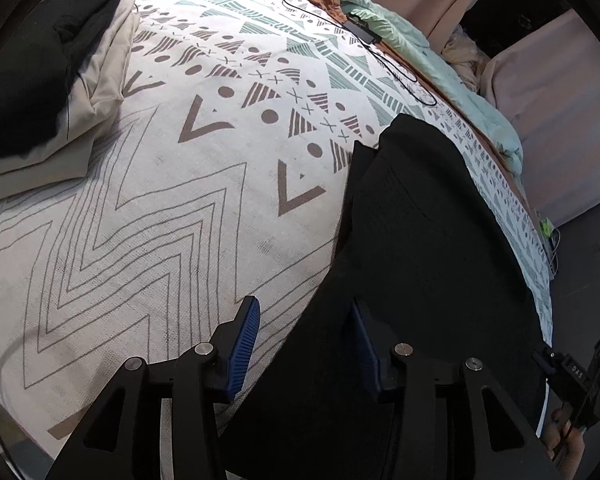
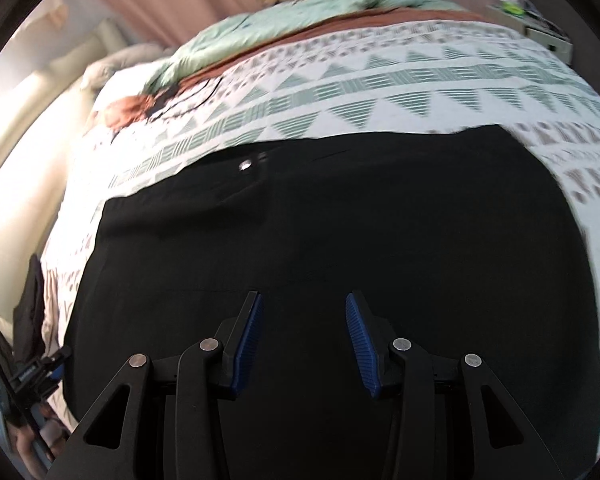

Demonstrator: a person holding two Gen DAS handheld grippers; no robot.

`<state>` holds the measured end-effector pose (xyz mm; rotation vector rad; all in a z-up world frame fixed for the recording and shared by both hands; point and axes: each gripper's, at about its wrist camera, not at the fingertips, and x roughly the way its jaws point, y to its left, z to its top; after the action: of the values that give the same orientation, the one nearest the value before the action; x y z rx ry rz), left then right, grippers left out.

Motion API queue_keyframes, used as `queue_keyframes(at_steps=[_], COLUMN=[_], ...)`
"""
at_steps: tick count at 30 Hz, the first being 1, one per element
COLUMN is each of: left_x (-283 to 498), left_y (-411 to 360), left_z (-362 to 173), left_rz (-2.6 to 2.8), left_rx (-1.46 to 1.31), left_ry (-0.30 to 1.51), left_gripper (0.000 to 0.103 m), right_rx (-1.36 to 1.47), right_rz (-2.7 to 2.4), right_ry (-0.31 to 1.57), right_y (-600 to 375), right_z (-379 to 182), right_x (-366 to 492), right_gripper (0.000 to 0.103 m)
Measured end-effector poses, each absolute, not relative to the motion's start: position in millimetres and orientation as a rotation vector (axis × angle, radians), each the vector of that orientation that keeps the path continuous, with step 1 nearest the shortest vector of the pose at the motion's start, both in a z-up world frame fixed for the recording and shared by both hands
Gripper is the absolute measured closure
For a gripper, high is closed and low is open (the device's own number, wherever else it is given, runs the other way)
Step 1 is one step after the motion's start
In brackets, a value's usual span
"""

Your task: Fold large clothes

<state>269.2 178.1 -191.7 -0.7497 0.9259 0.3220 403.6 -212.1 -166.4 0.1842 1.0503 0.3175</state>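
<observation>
I hold my left gripper (image 1: 304, 344) and right gripper (image 2: 302, 340) spread and empty above the black garment (image 2: 340, 220), which lies flat along the bed's (image 1: 160, 200) near edge, presumably ready for gripping its hem.

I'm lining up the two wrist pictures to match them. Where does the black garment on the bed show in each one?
Left wrist: black garment fills the lower right, running under the right side of the open left tongs.
Right wrist: it spans the centre and bottom.
Shared landmark: mint-green quilt along the bed's far edge.
</observation>
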Motion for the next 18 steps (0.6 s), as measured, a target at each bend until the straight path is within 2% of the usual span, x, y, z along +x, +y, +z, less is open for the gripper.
queue_keyframes(at_steps=[4, 7, 18], left_x=[270.3, 271.4, 271.2], left_y=[172.1, 170.3, 169.7], left_z=[-193.8, -194.1, -197.9], left_rz=[0.342, 0.354, 0.359], left_rx=[-0.71, -0.699, -0.704], left_ry=[0.94, 0.95, 0.945], left_gripper=[0.056, 0.056, 0.056], right_rx=[0.133, 0.104, 0.037], right_rz=[0.34, 0.34, 0.35], right_ry=[1.084, 1.1, 1.177], right_y=[-185.1, -169.2, -138.3], right_z=[-174.4, -179.7, -206.2], right_x=[424.4, 439.4, 486.4], right_gripper=[0.071, 0.076, 0.084])
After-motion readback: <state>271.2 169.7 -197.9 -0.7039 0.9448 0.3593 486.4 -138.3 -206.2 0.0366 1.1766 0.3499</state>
